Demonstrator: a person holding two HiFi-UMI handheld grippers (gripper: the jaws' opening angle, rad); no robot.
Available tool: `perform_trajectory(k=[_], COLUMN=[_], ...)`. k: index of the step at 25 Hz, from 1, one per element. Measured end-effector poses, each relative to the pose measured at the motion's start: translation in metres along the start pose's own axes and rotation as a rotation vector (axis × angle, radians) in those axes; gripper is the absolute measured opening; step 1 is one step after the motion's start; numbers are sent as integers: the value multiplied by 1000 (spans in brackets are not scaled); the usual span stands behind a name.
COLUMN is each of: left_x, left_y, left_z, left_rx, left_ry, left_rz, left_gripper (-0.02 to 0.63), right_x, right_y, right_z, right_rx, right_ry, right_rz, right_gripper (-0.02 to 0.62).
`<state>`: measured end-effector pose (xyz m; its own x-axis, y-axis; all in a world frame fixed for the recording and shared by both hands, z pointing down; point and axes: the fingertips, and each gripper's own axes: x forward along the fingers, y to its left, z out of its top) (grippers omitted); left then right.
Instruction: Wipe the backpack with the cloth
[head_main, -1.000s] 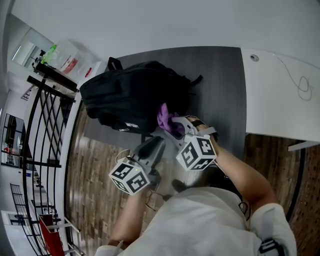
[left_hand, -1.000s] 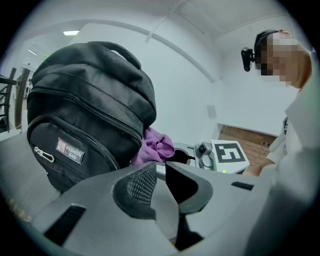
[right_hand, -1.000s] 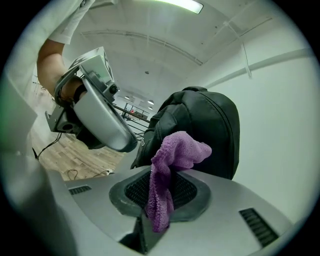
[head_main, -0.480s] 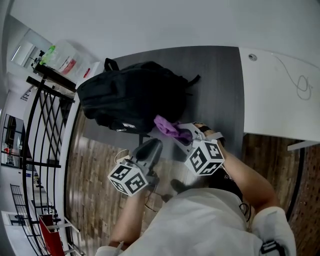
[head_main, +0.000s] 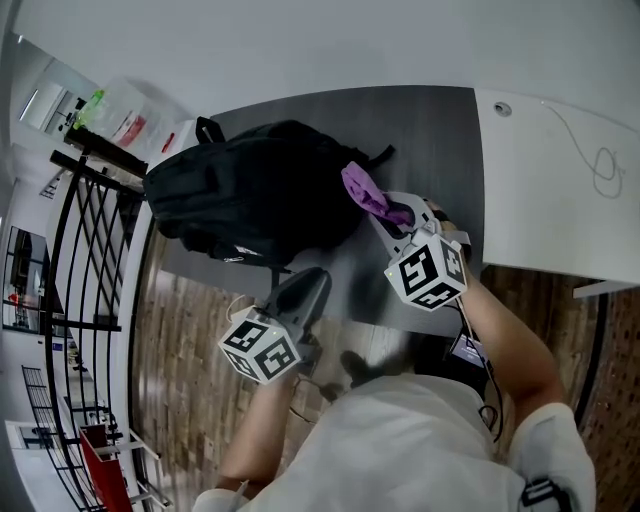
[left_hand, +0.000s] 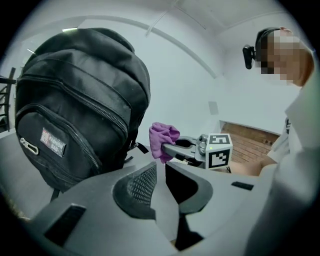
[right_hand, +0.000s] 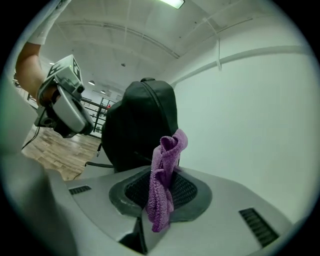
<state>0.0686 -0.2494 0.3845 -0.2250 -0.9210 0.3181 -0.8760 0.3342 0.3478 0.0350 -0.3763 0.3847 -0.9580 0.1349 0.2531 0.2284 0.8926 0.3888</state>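
A black backpack lies on the dark grey table. My right gripper is shut on a purple cloth and holds it at the backpack's right end, close to or touching it. In the right gripper view the cloth stands up between the jaws in front of the backpack. My left gripper hovers at the table's near edge, below the backpack, shut and holding nothing. The left gripper view shows the backpack on the left and the cloth beside it.
A white table adjoins the grey one on the right. A black metal railing runs along the left, with wooden floor below. A light wall stands behind the table.
My right gripper has carried the cloth from the backpack's near side up and to the right, to its right end. The left gripper has hardly moved.
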Motion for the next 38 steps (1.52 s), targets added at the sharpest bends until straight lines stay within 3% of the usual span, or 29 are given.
perform_trajectory(k=[10, 18, 24, 30, 35, 38], left_x=[30, 39, 41, 39, 36, 33], left_y=[6, 8, 5, 4, 6, 9], left_z=[12, 2, -2, -14, -22, -27], left_rx=[35, 14, 0, -21, -30, -32], left_ry=[24, 68, 81, 97, 117, 124], left_rz=[6, 26, 60, 81, 65, 41], left_gripper=[57, 57, 57, 57, 57, 57], right_x=[56, 121, 143, 132, 126, 122], right_y=[-68, -90, -49, -4, 25, 36], right_z=[12, -3, -13, -26, -37, -40], right_rx=[-60, -48, -135, -228, -253, -238], right_ry=[8, 78, 82, 74, 92, 103], right_rz=[-109, -70, 85, 187, 219, 184], right_gripper=[78, 78, 78, 77, 77, 77])
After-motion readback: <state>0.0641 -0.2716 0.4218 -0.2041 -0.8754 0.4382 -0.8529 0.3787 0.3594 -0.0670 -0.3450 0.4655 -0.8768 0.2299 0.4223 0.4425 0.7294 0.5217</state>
